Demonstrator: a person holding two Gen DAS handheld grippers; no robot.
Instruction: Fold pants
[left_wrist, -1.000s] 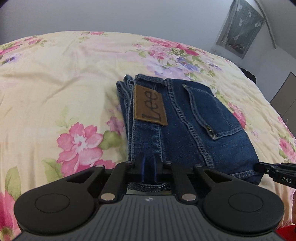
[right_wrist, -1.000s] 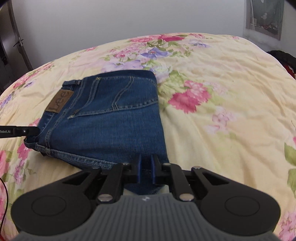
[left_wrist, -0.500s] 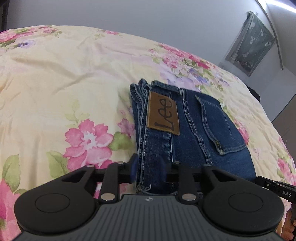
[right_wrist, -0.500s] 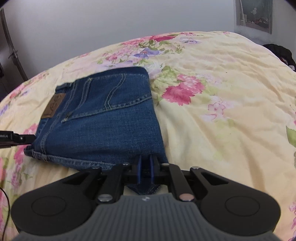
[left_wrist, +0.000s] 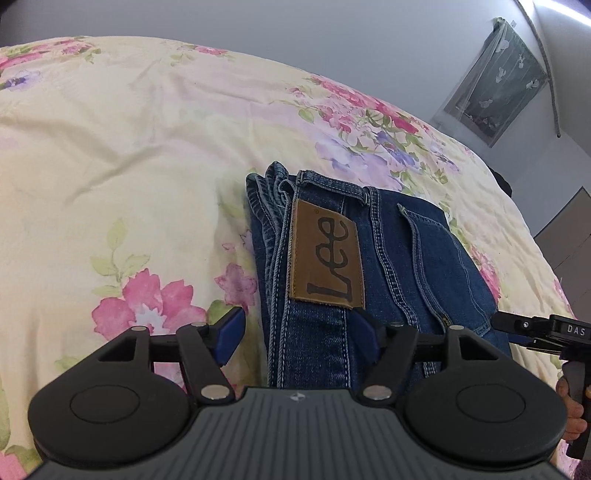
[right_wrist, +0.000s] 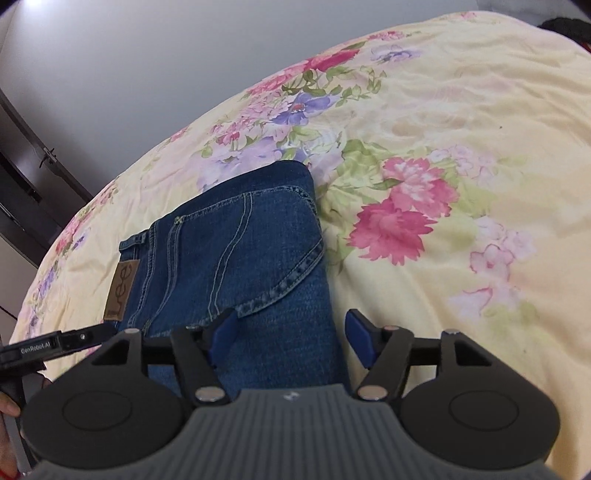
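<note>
Both grippers have just let go: the left gripper and the right gripper now stand wide open, each astride the near edge of the pants (a compact folded bundle, centre-right on the bed). The fold looks finished.

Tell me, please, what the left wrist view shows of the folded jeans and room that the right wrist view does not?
Only the left wrist view shows the stacked denim layers at the jeans' edge and a wall hanging. Only the right wrist view shows the curved pocket stitching, the jeans' far corner and a dark door. Both show the folded jeans with the Lee patch on the floral bedspread, and both grippers, left and right, open.
</note>
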